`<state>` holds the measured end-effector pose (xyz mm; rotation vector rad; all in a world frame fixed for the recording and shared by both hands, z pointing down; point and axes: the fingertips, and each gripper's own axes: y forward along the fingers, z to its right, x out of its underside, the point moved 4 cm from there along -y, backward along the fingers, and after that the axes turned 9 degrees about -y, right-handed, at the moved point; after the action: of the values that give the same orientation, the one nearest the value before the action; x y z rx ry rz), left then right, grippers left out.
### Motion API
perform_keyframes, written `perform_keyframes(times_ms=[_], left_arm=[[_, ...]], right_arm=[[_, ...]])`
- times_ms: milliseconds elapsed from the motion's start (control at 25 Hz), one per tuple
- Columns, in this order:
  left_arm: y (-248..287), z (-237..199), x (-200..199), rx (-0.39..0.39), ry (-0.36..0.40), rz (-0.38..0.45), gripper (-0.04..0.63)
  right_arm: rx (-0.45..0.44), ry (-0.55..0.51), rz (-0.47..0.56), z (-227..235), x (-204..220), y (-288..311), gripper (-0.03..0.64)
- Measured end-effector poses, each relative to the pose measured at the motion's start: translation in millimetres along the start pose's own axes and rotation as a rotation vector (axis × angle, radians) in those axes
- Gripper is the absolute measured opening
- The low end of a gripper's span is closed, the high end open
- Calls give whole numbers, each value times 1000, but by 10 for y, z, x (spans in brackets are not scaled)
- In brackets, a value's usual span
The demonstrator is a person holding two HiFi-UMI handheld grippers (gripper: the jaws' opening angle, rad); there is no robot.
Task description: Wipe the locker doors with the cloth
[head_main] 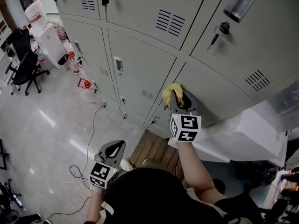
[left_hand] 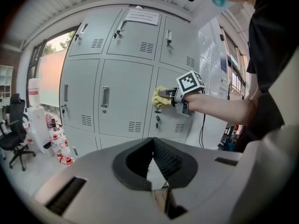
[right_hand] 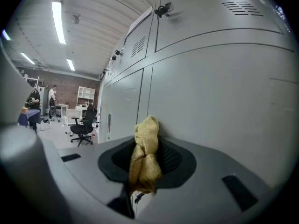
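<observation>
A yellow cloth [head_main: 171,92] is pinched in my right gripper [head_main: 178,100] and pressed against a grey locker door [head_main: 212,94] in the lower row. In the right gripper view the cloth [right_hand: 144,158] stands bunched between the shut jaws, its top touching the door [right_hand: 219,97]. My left gripper [head_main: 112,151] hangs low at the left, away from the lockers, shut with nothing in it. From the left gripper view the cloth [left_hand: 160,97] and the right gripper [left_hand: 169,94] show against the door beside a keyed handle [left_hand: 157,119].
Grey lockers [head_main: 140,13] with vents and keys fill the wall. White wrapped blocks [head_main: 243,136] lie at the right. A wooden pallet [head_main: 152,146] and cables [head_main: 77,174] are on the floor below. Office chairs [head_main: 23,64] and bottles [head_main: 85,85] stand at the left.
</observation>
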<state>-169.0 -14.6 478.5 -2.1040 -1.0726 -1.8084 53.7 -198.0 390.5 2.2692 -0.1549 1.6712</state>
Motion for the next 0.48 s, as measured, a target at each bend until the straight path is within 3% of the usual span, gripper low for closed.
perform_keyframes(times_ms=[480], left_arm=[[158,105,-9,61,14,-16,8]], right_arm=[[67,28,-42,238,228,-204,105]])
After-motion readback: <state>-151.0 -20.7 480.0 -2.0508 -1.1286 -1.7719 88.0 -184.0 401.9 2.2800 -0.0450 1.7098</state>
